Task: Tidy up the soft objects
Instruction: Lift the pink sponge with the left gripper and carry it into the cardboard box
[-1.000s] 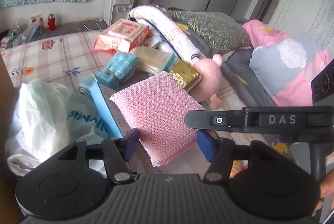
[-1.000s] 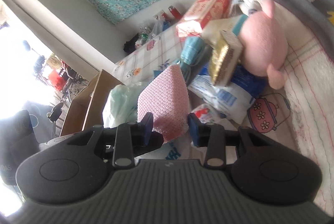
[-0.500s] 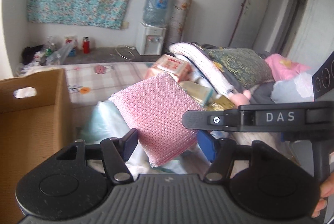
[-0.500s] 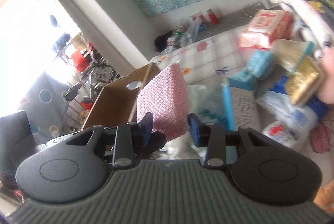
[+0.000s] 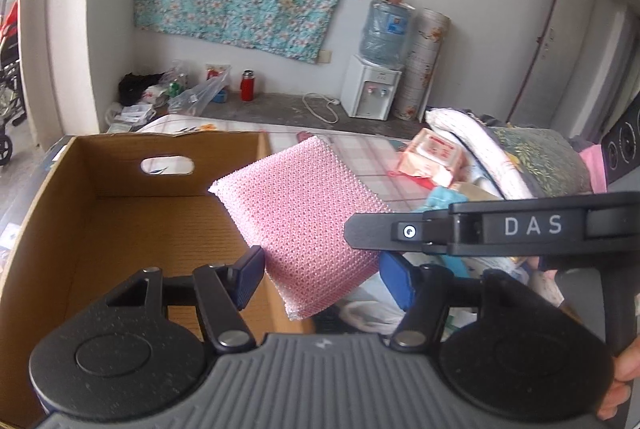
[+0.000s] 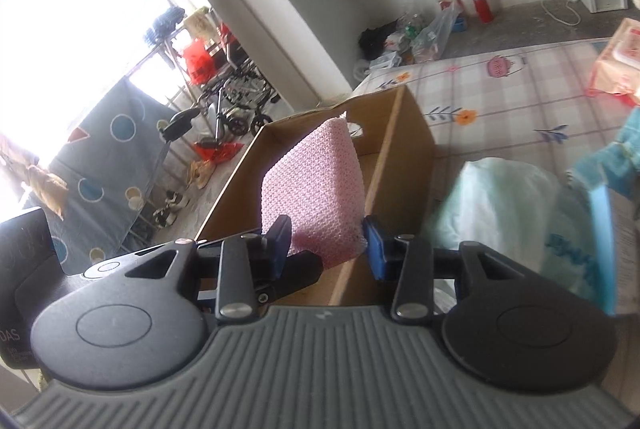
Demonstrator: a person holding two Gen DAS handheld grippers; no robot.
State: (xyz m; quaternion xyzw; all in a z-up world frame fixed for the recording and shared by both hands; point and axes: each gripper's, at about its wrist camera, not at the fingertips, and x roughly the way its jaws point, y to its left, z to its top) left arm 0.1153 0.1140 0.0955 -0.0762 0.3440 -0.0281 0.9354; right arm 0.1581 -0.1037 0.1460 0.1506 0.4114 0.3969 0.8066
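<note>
Since the pink sponge (image 5: 304, 225) hangs at the rim of the cardboard box (image 5: 100, 157), step in hand: carrying a soft thing to the box, judged to be late in the carry with the drop not yet made.
Sponge: in the air, one corner up. In the left wrist view it overlaps the box's near right wall, part over the opening and part outside it. It touches neither wall nor floor.
Box: open at the top, its visible floor bare. It stands on the checked bed sheet (image 6: 520, 101).
Right gripper (image 6: 326, 249): clenched on the sponge's lower end, a blue pad pressed to each flat face.
Left gripper (image 5: 322, 279): its pads stand either side of the sponge's lower edges, wide apart. Whether they press the sponge or only flank it cannot be told.
Other soft things: a pale plastic bag (image 6: 500, 197) lies just beside the box. More packets lie further along the bed, not yet sorted.
Next move calls for: bringing the sponge fully over the opening, past the right wall, lowering it, then releasing both sets of pads.
Care: the sponge is light and springy, so it may cling to a pad or catch on the rim.
</note>
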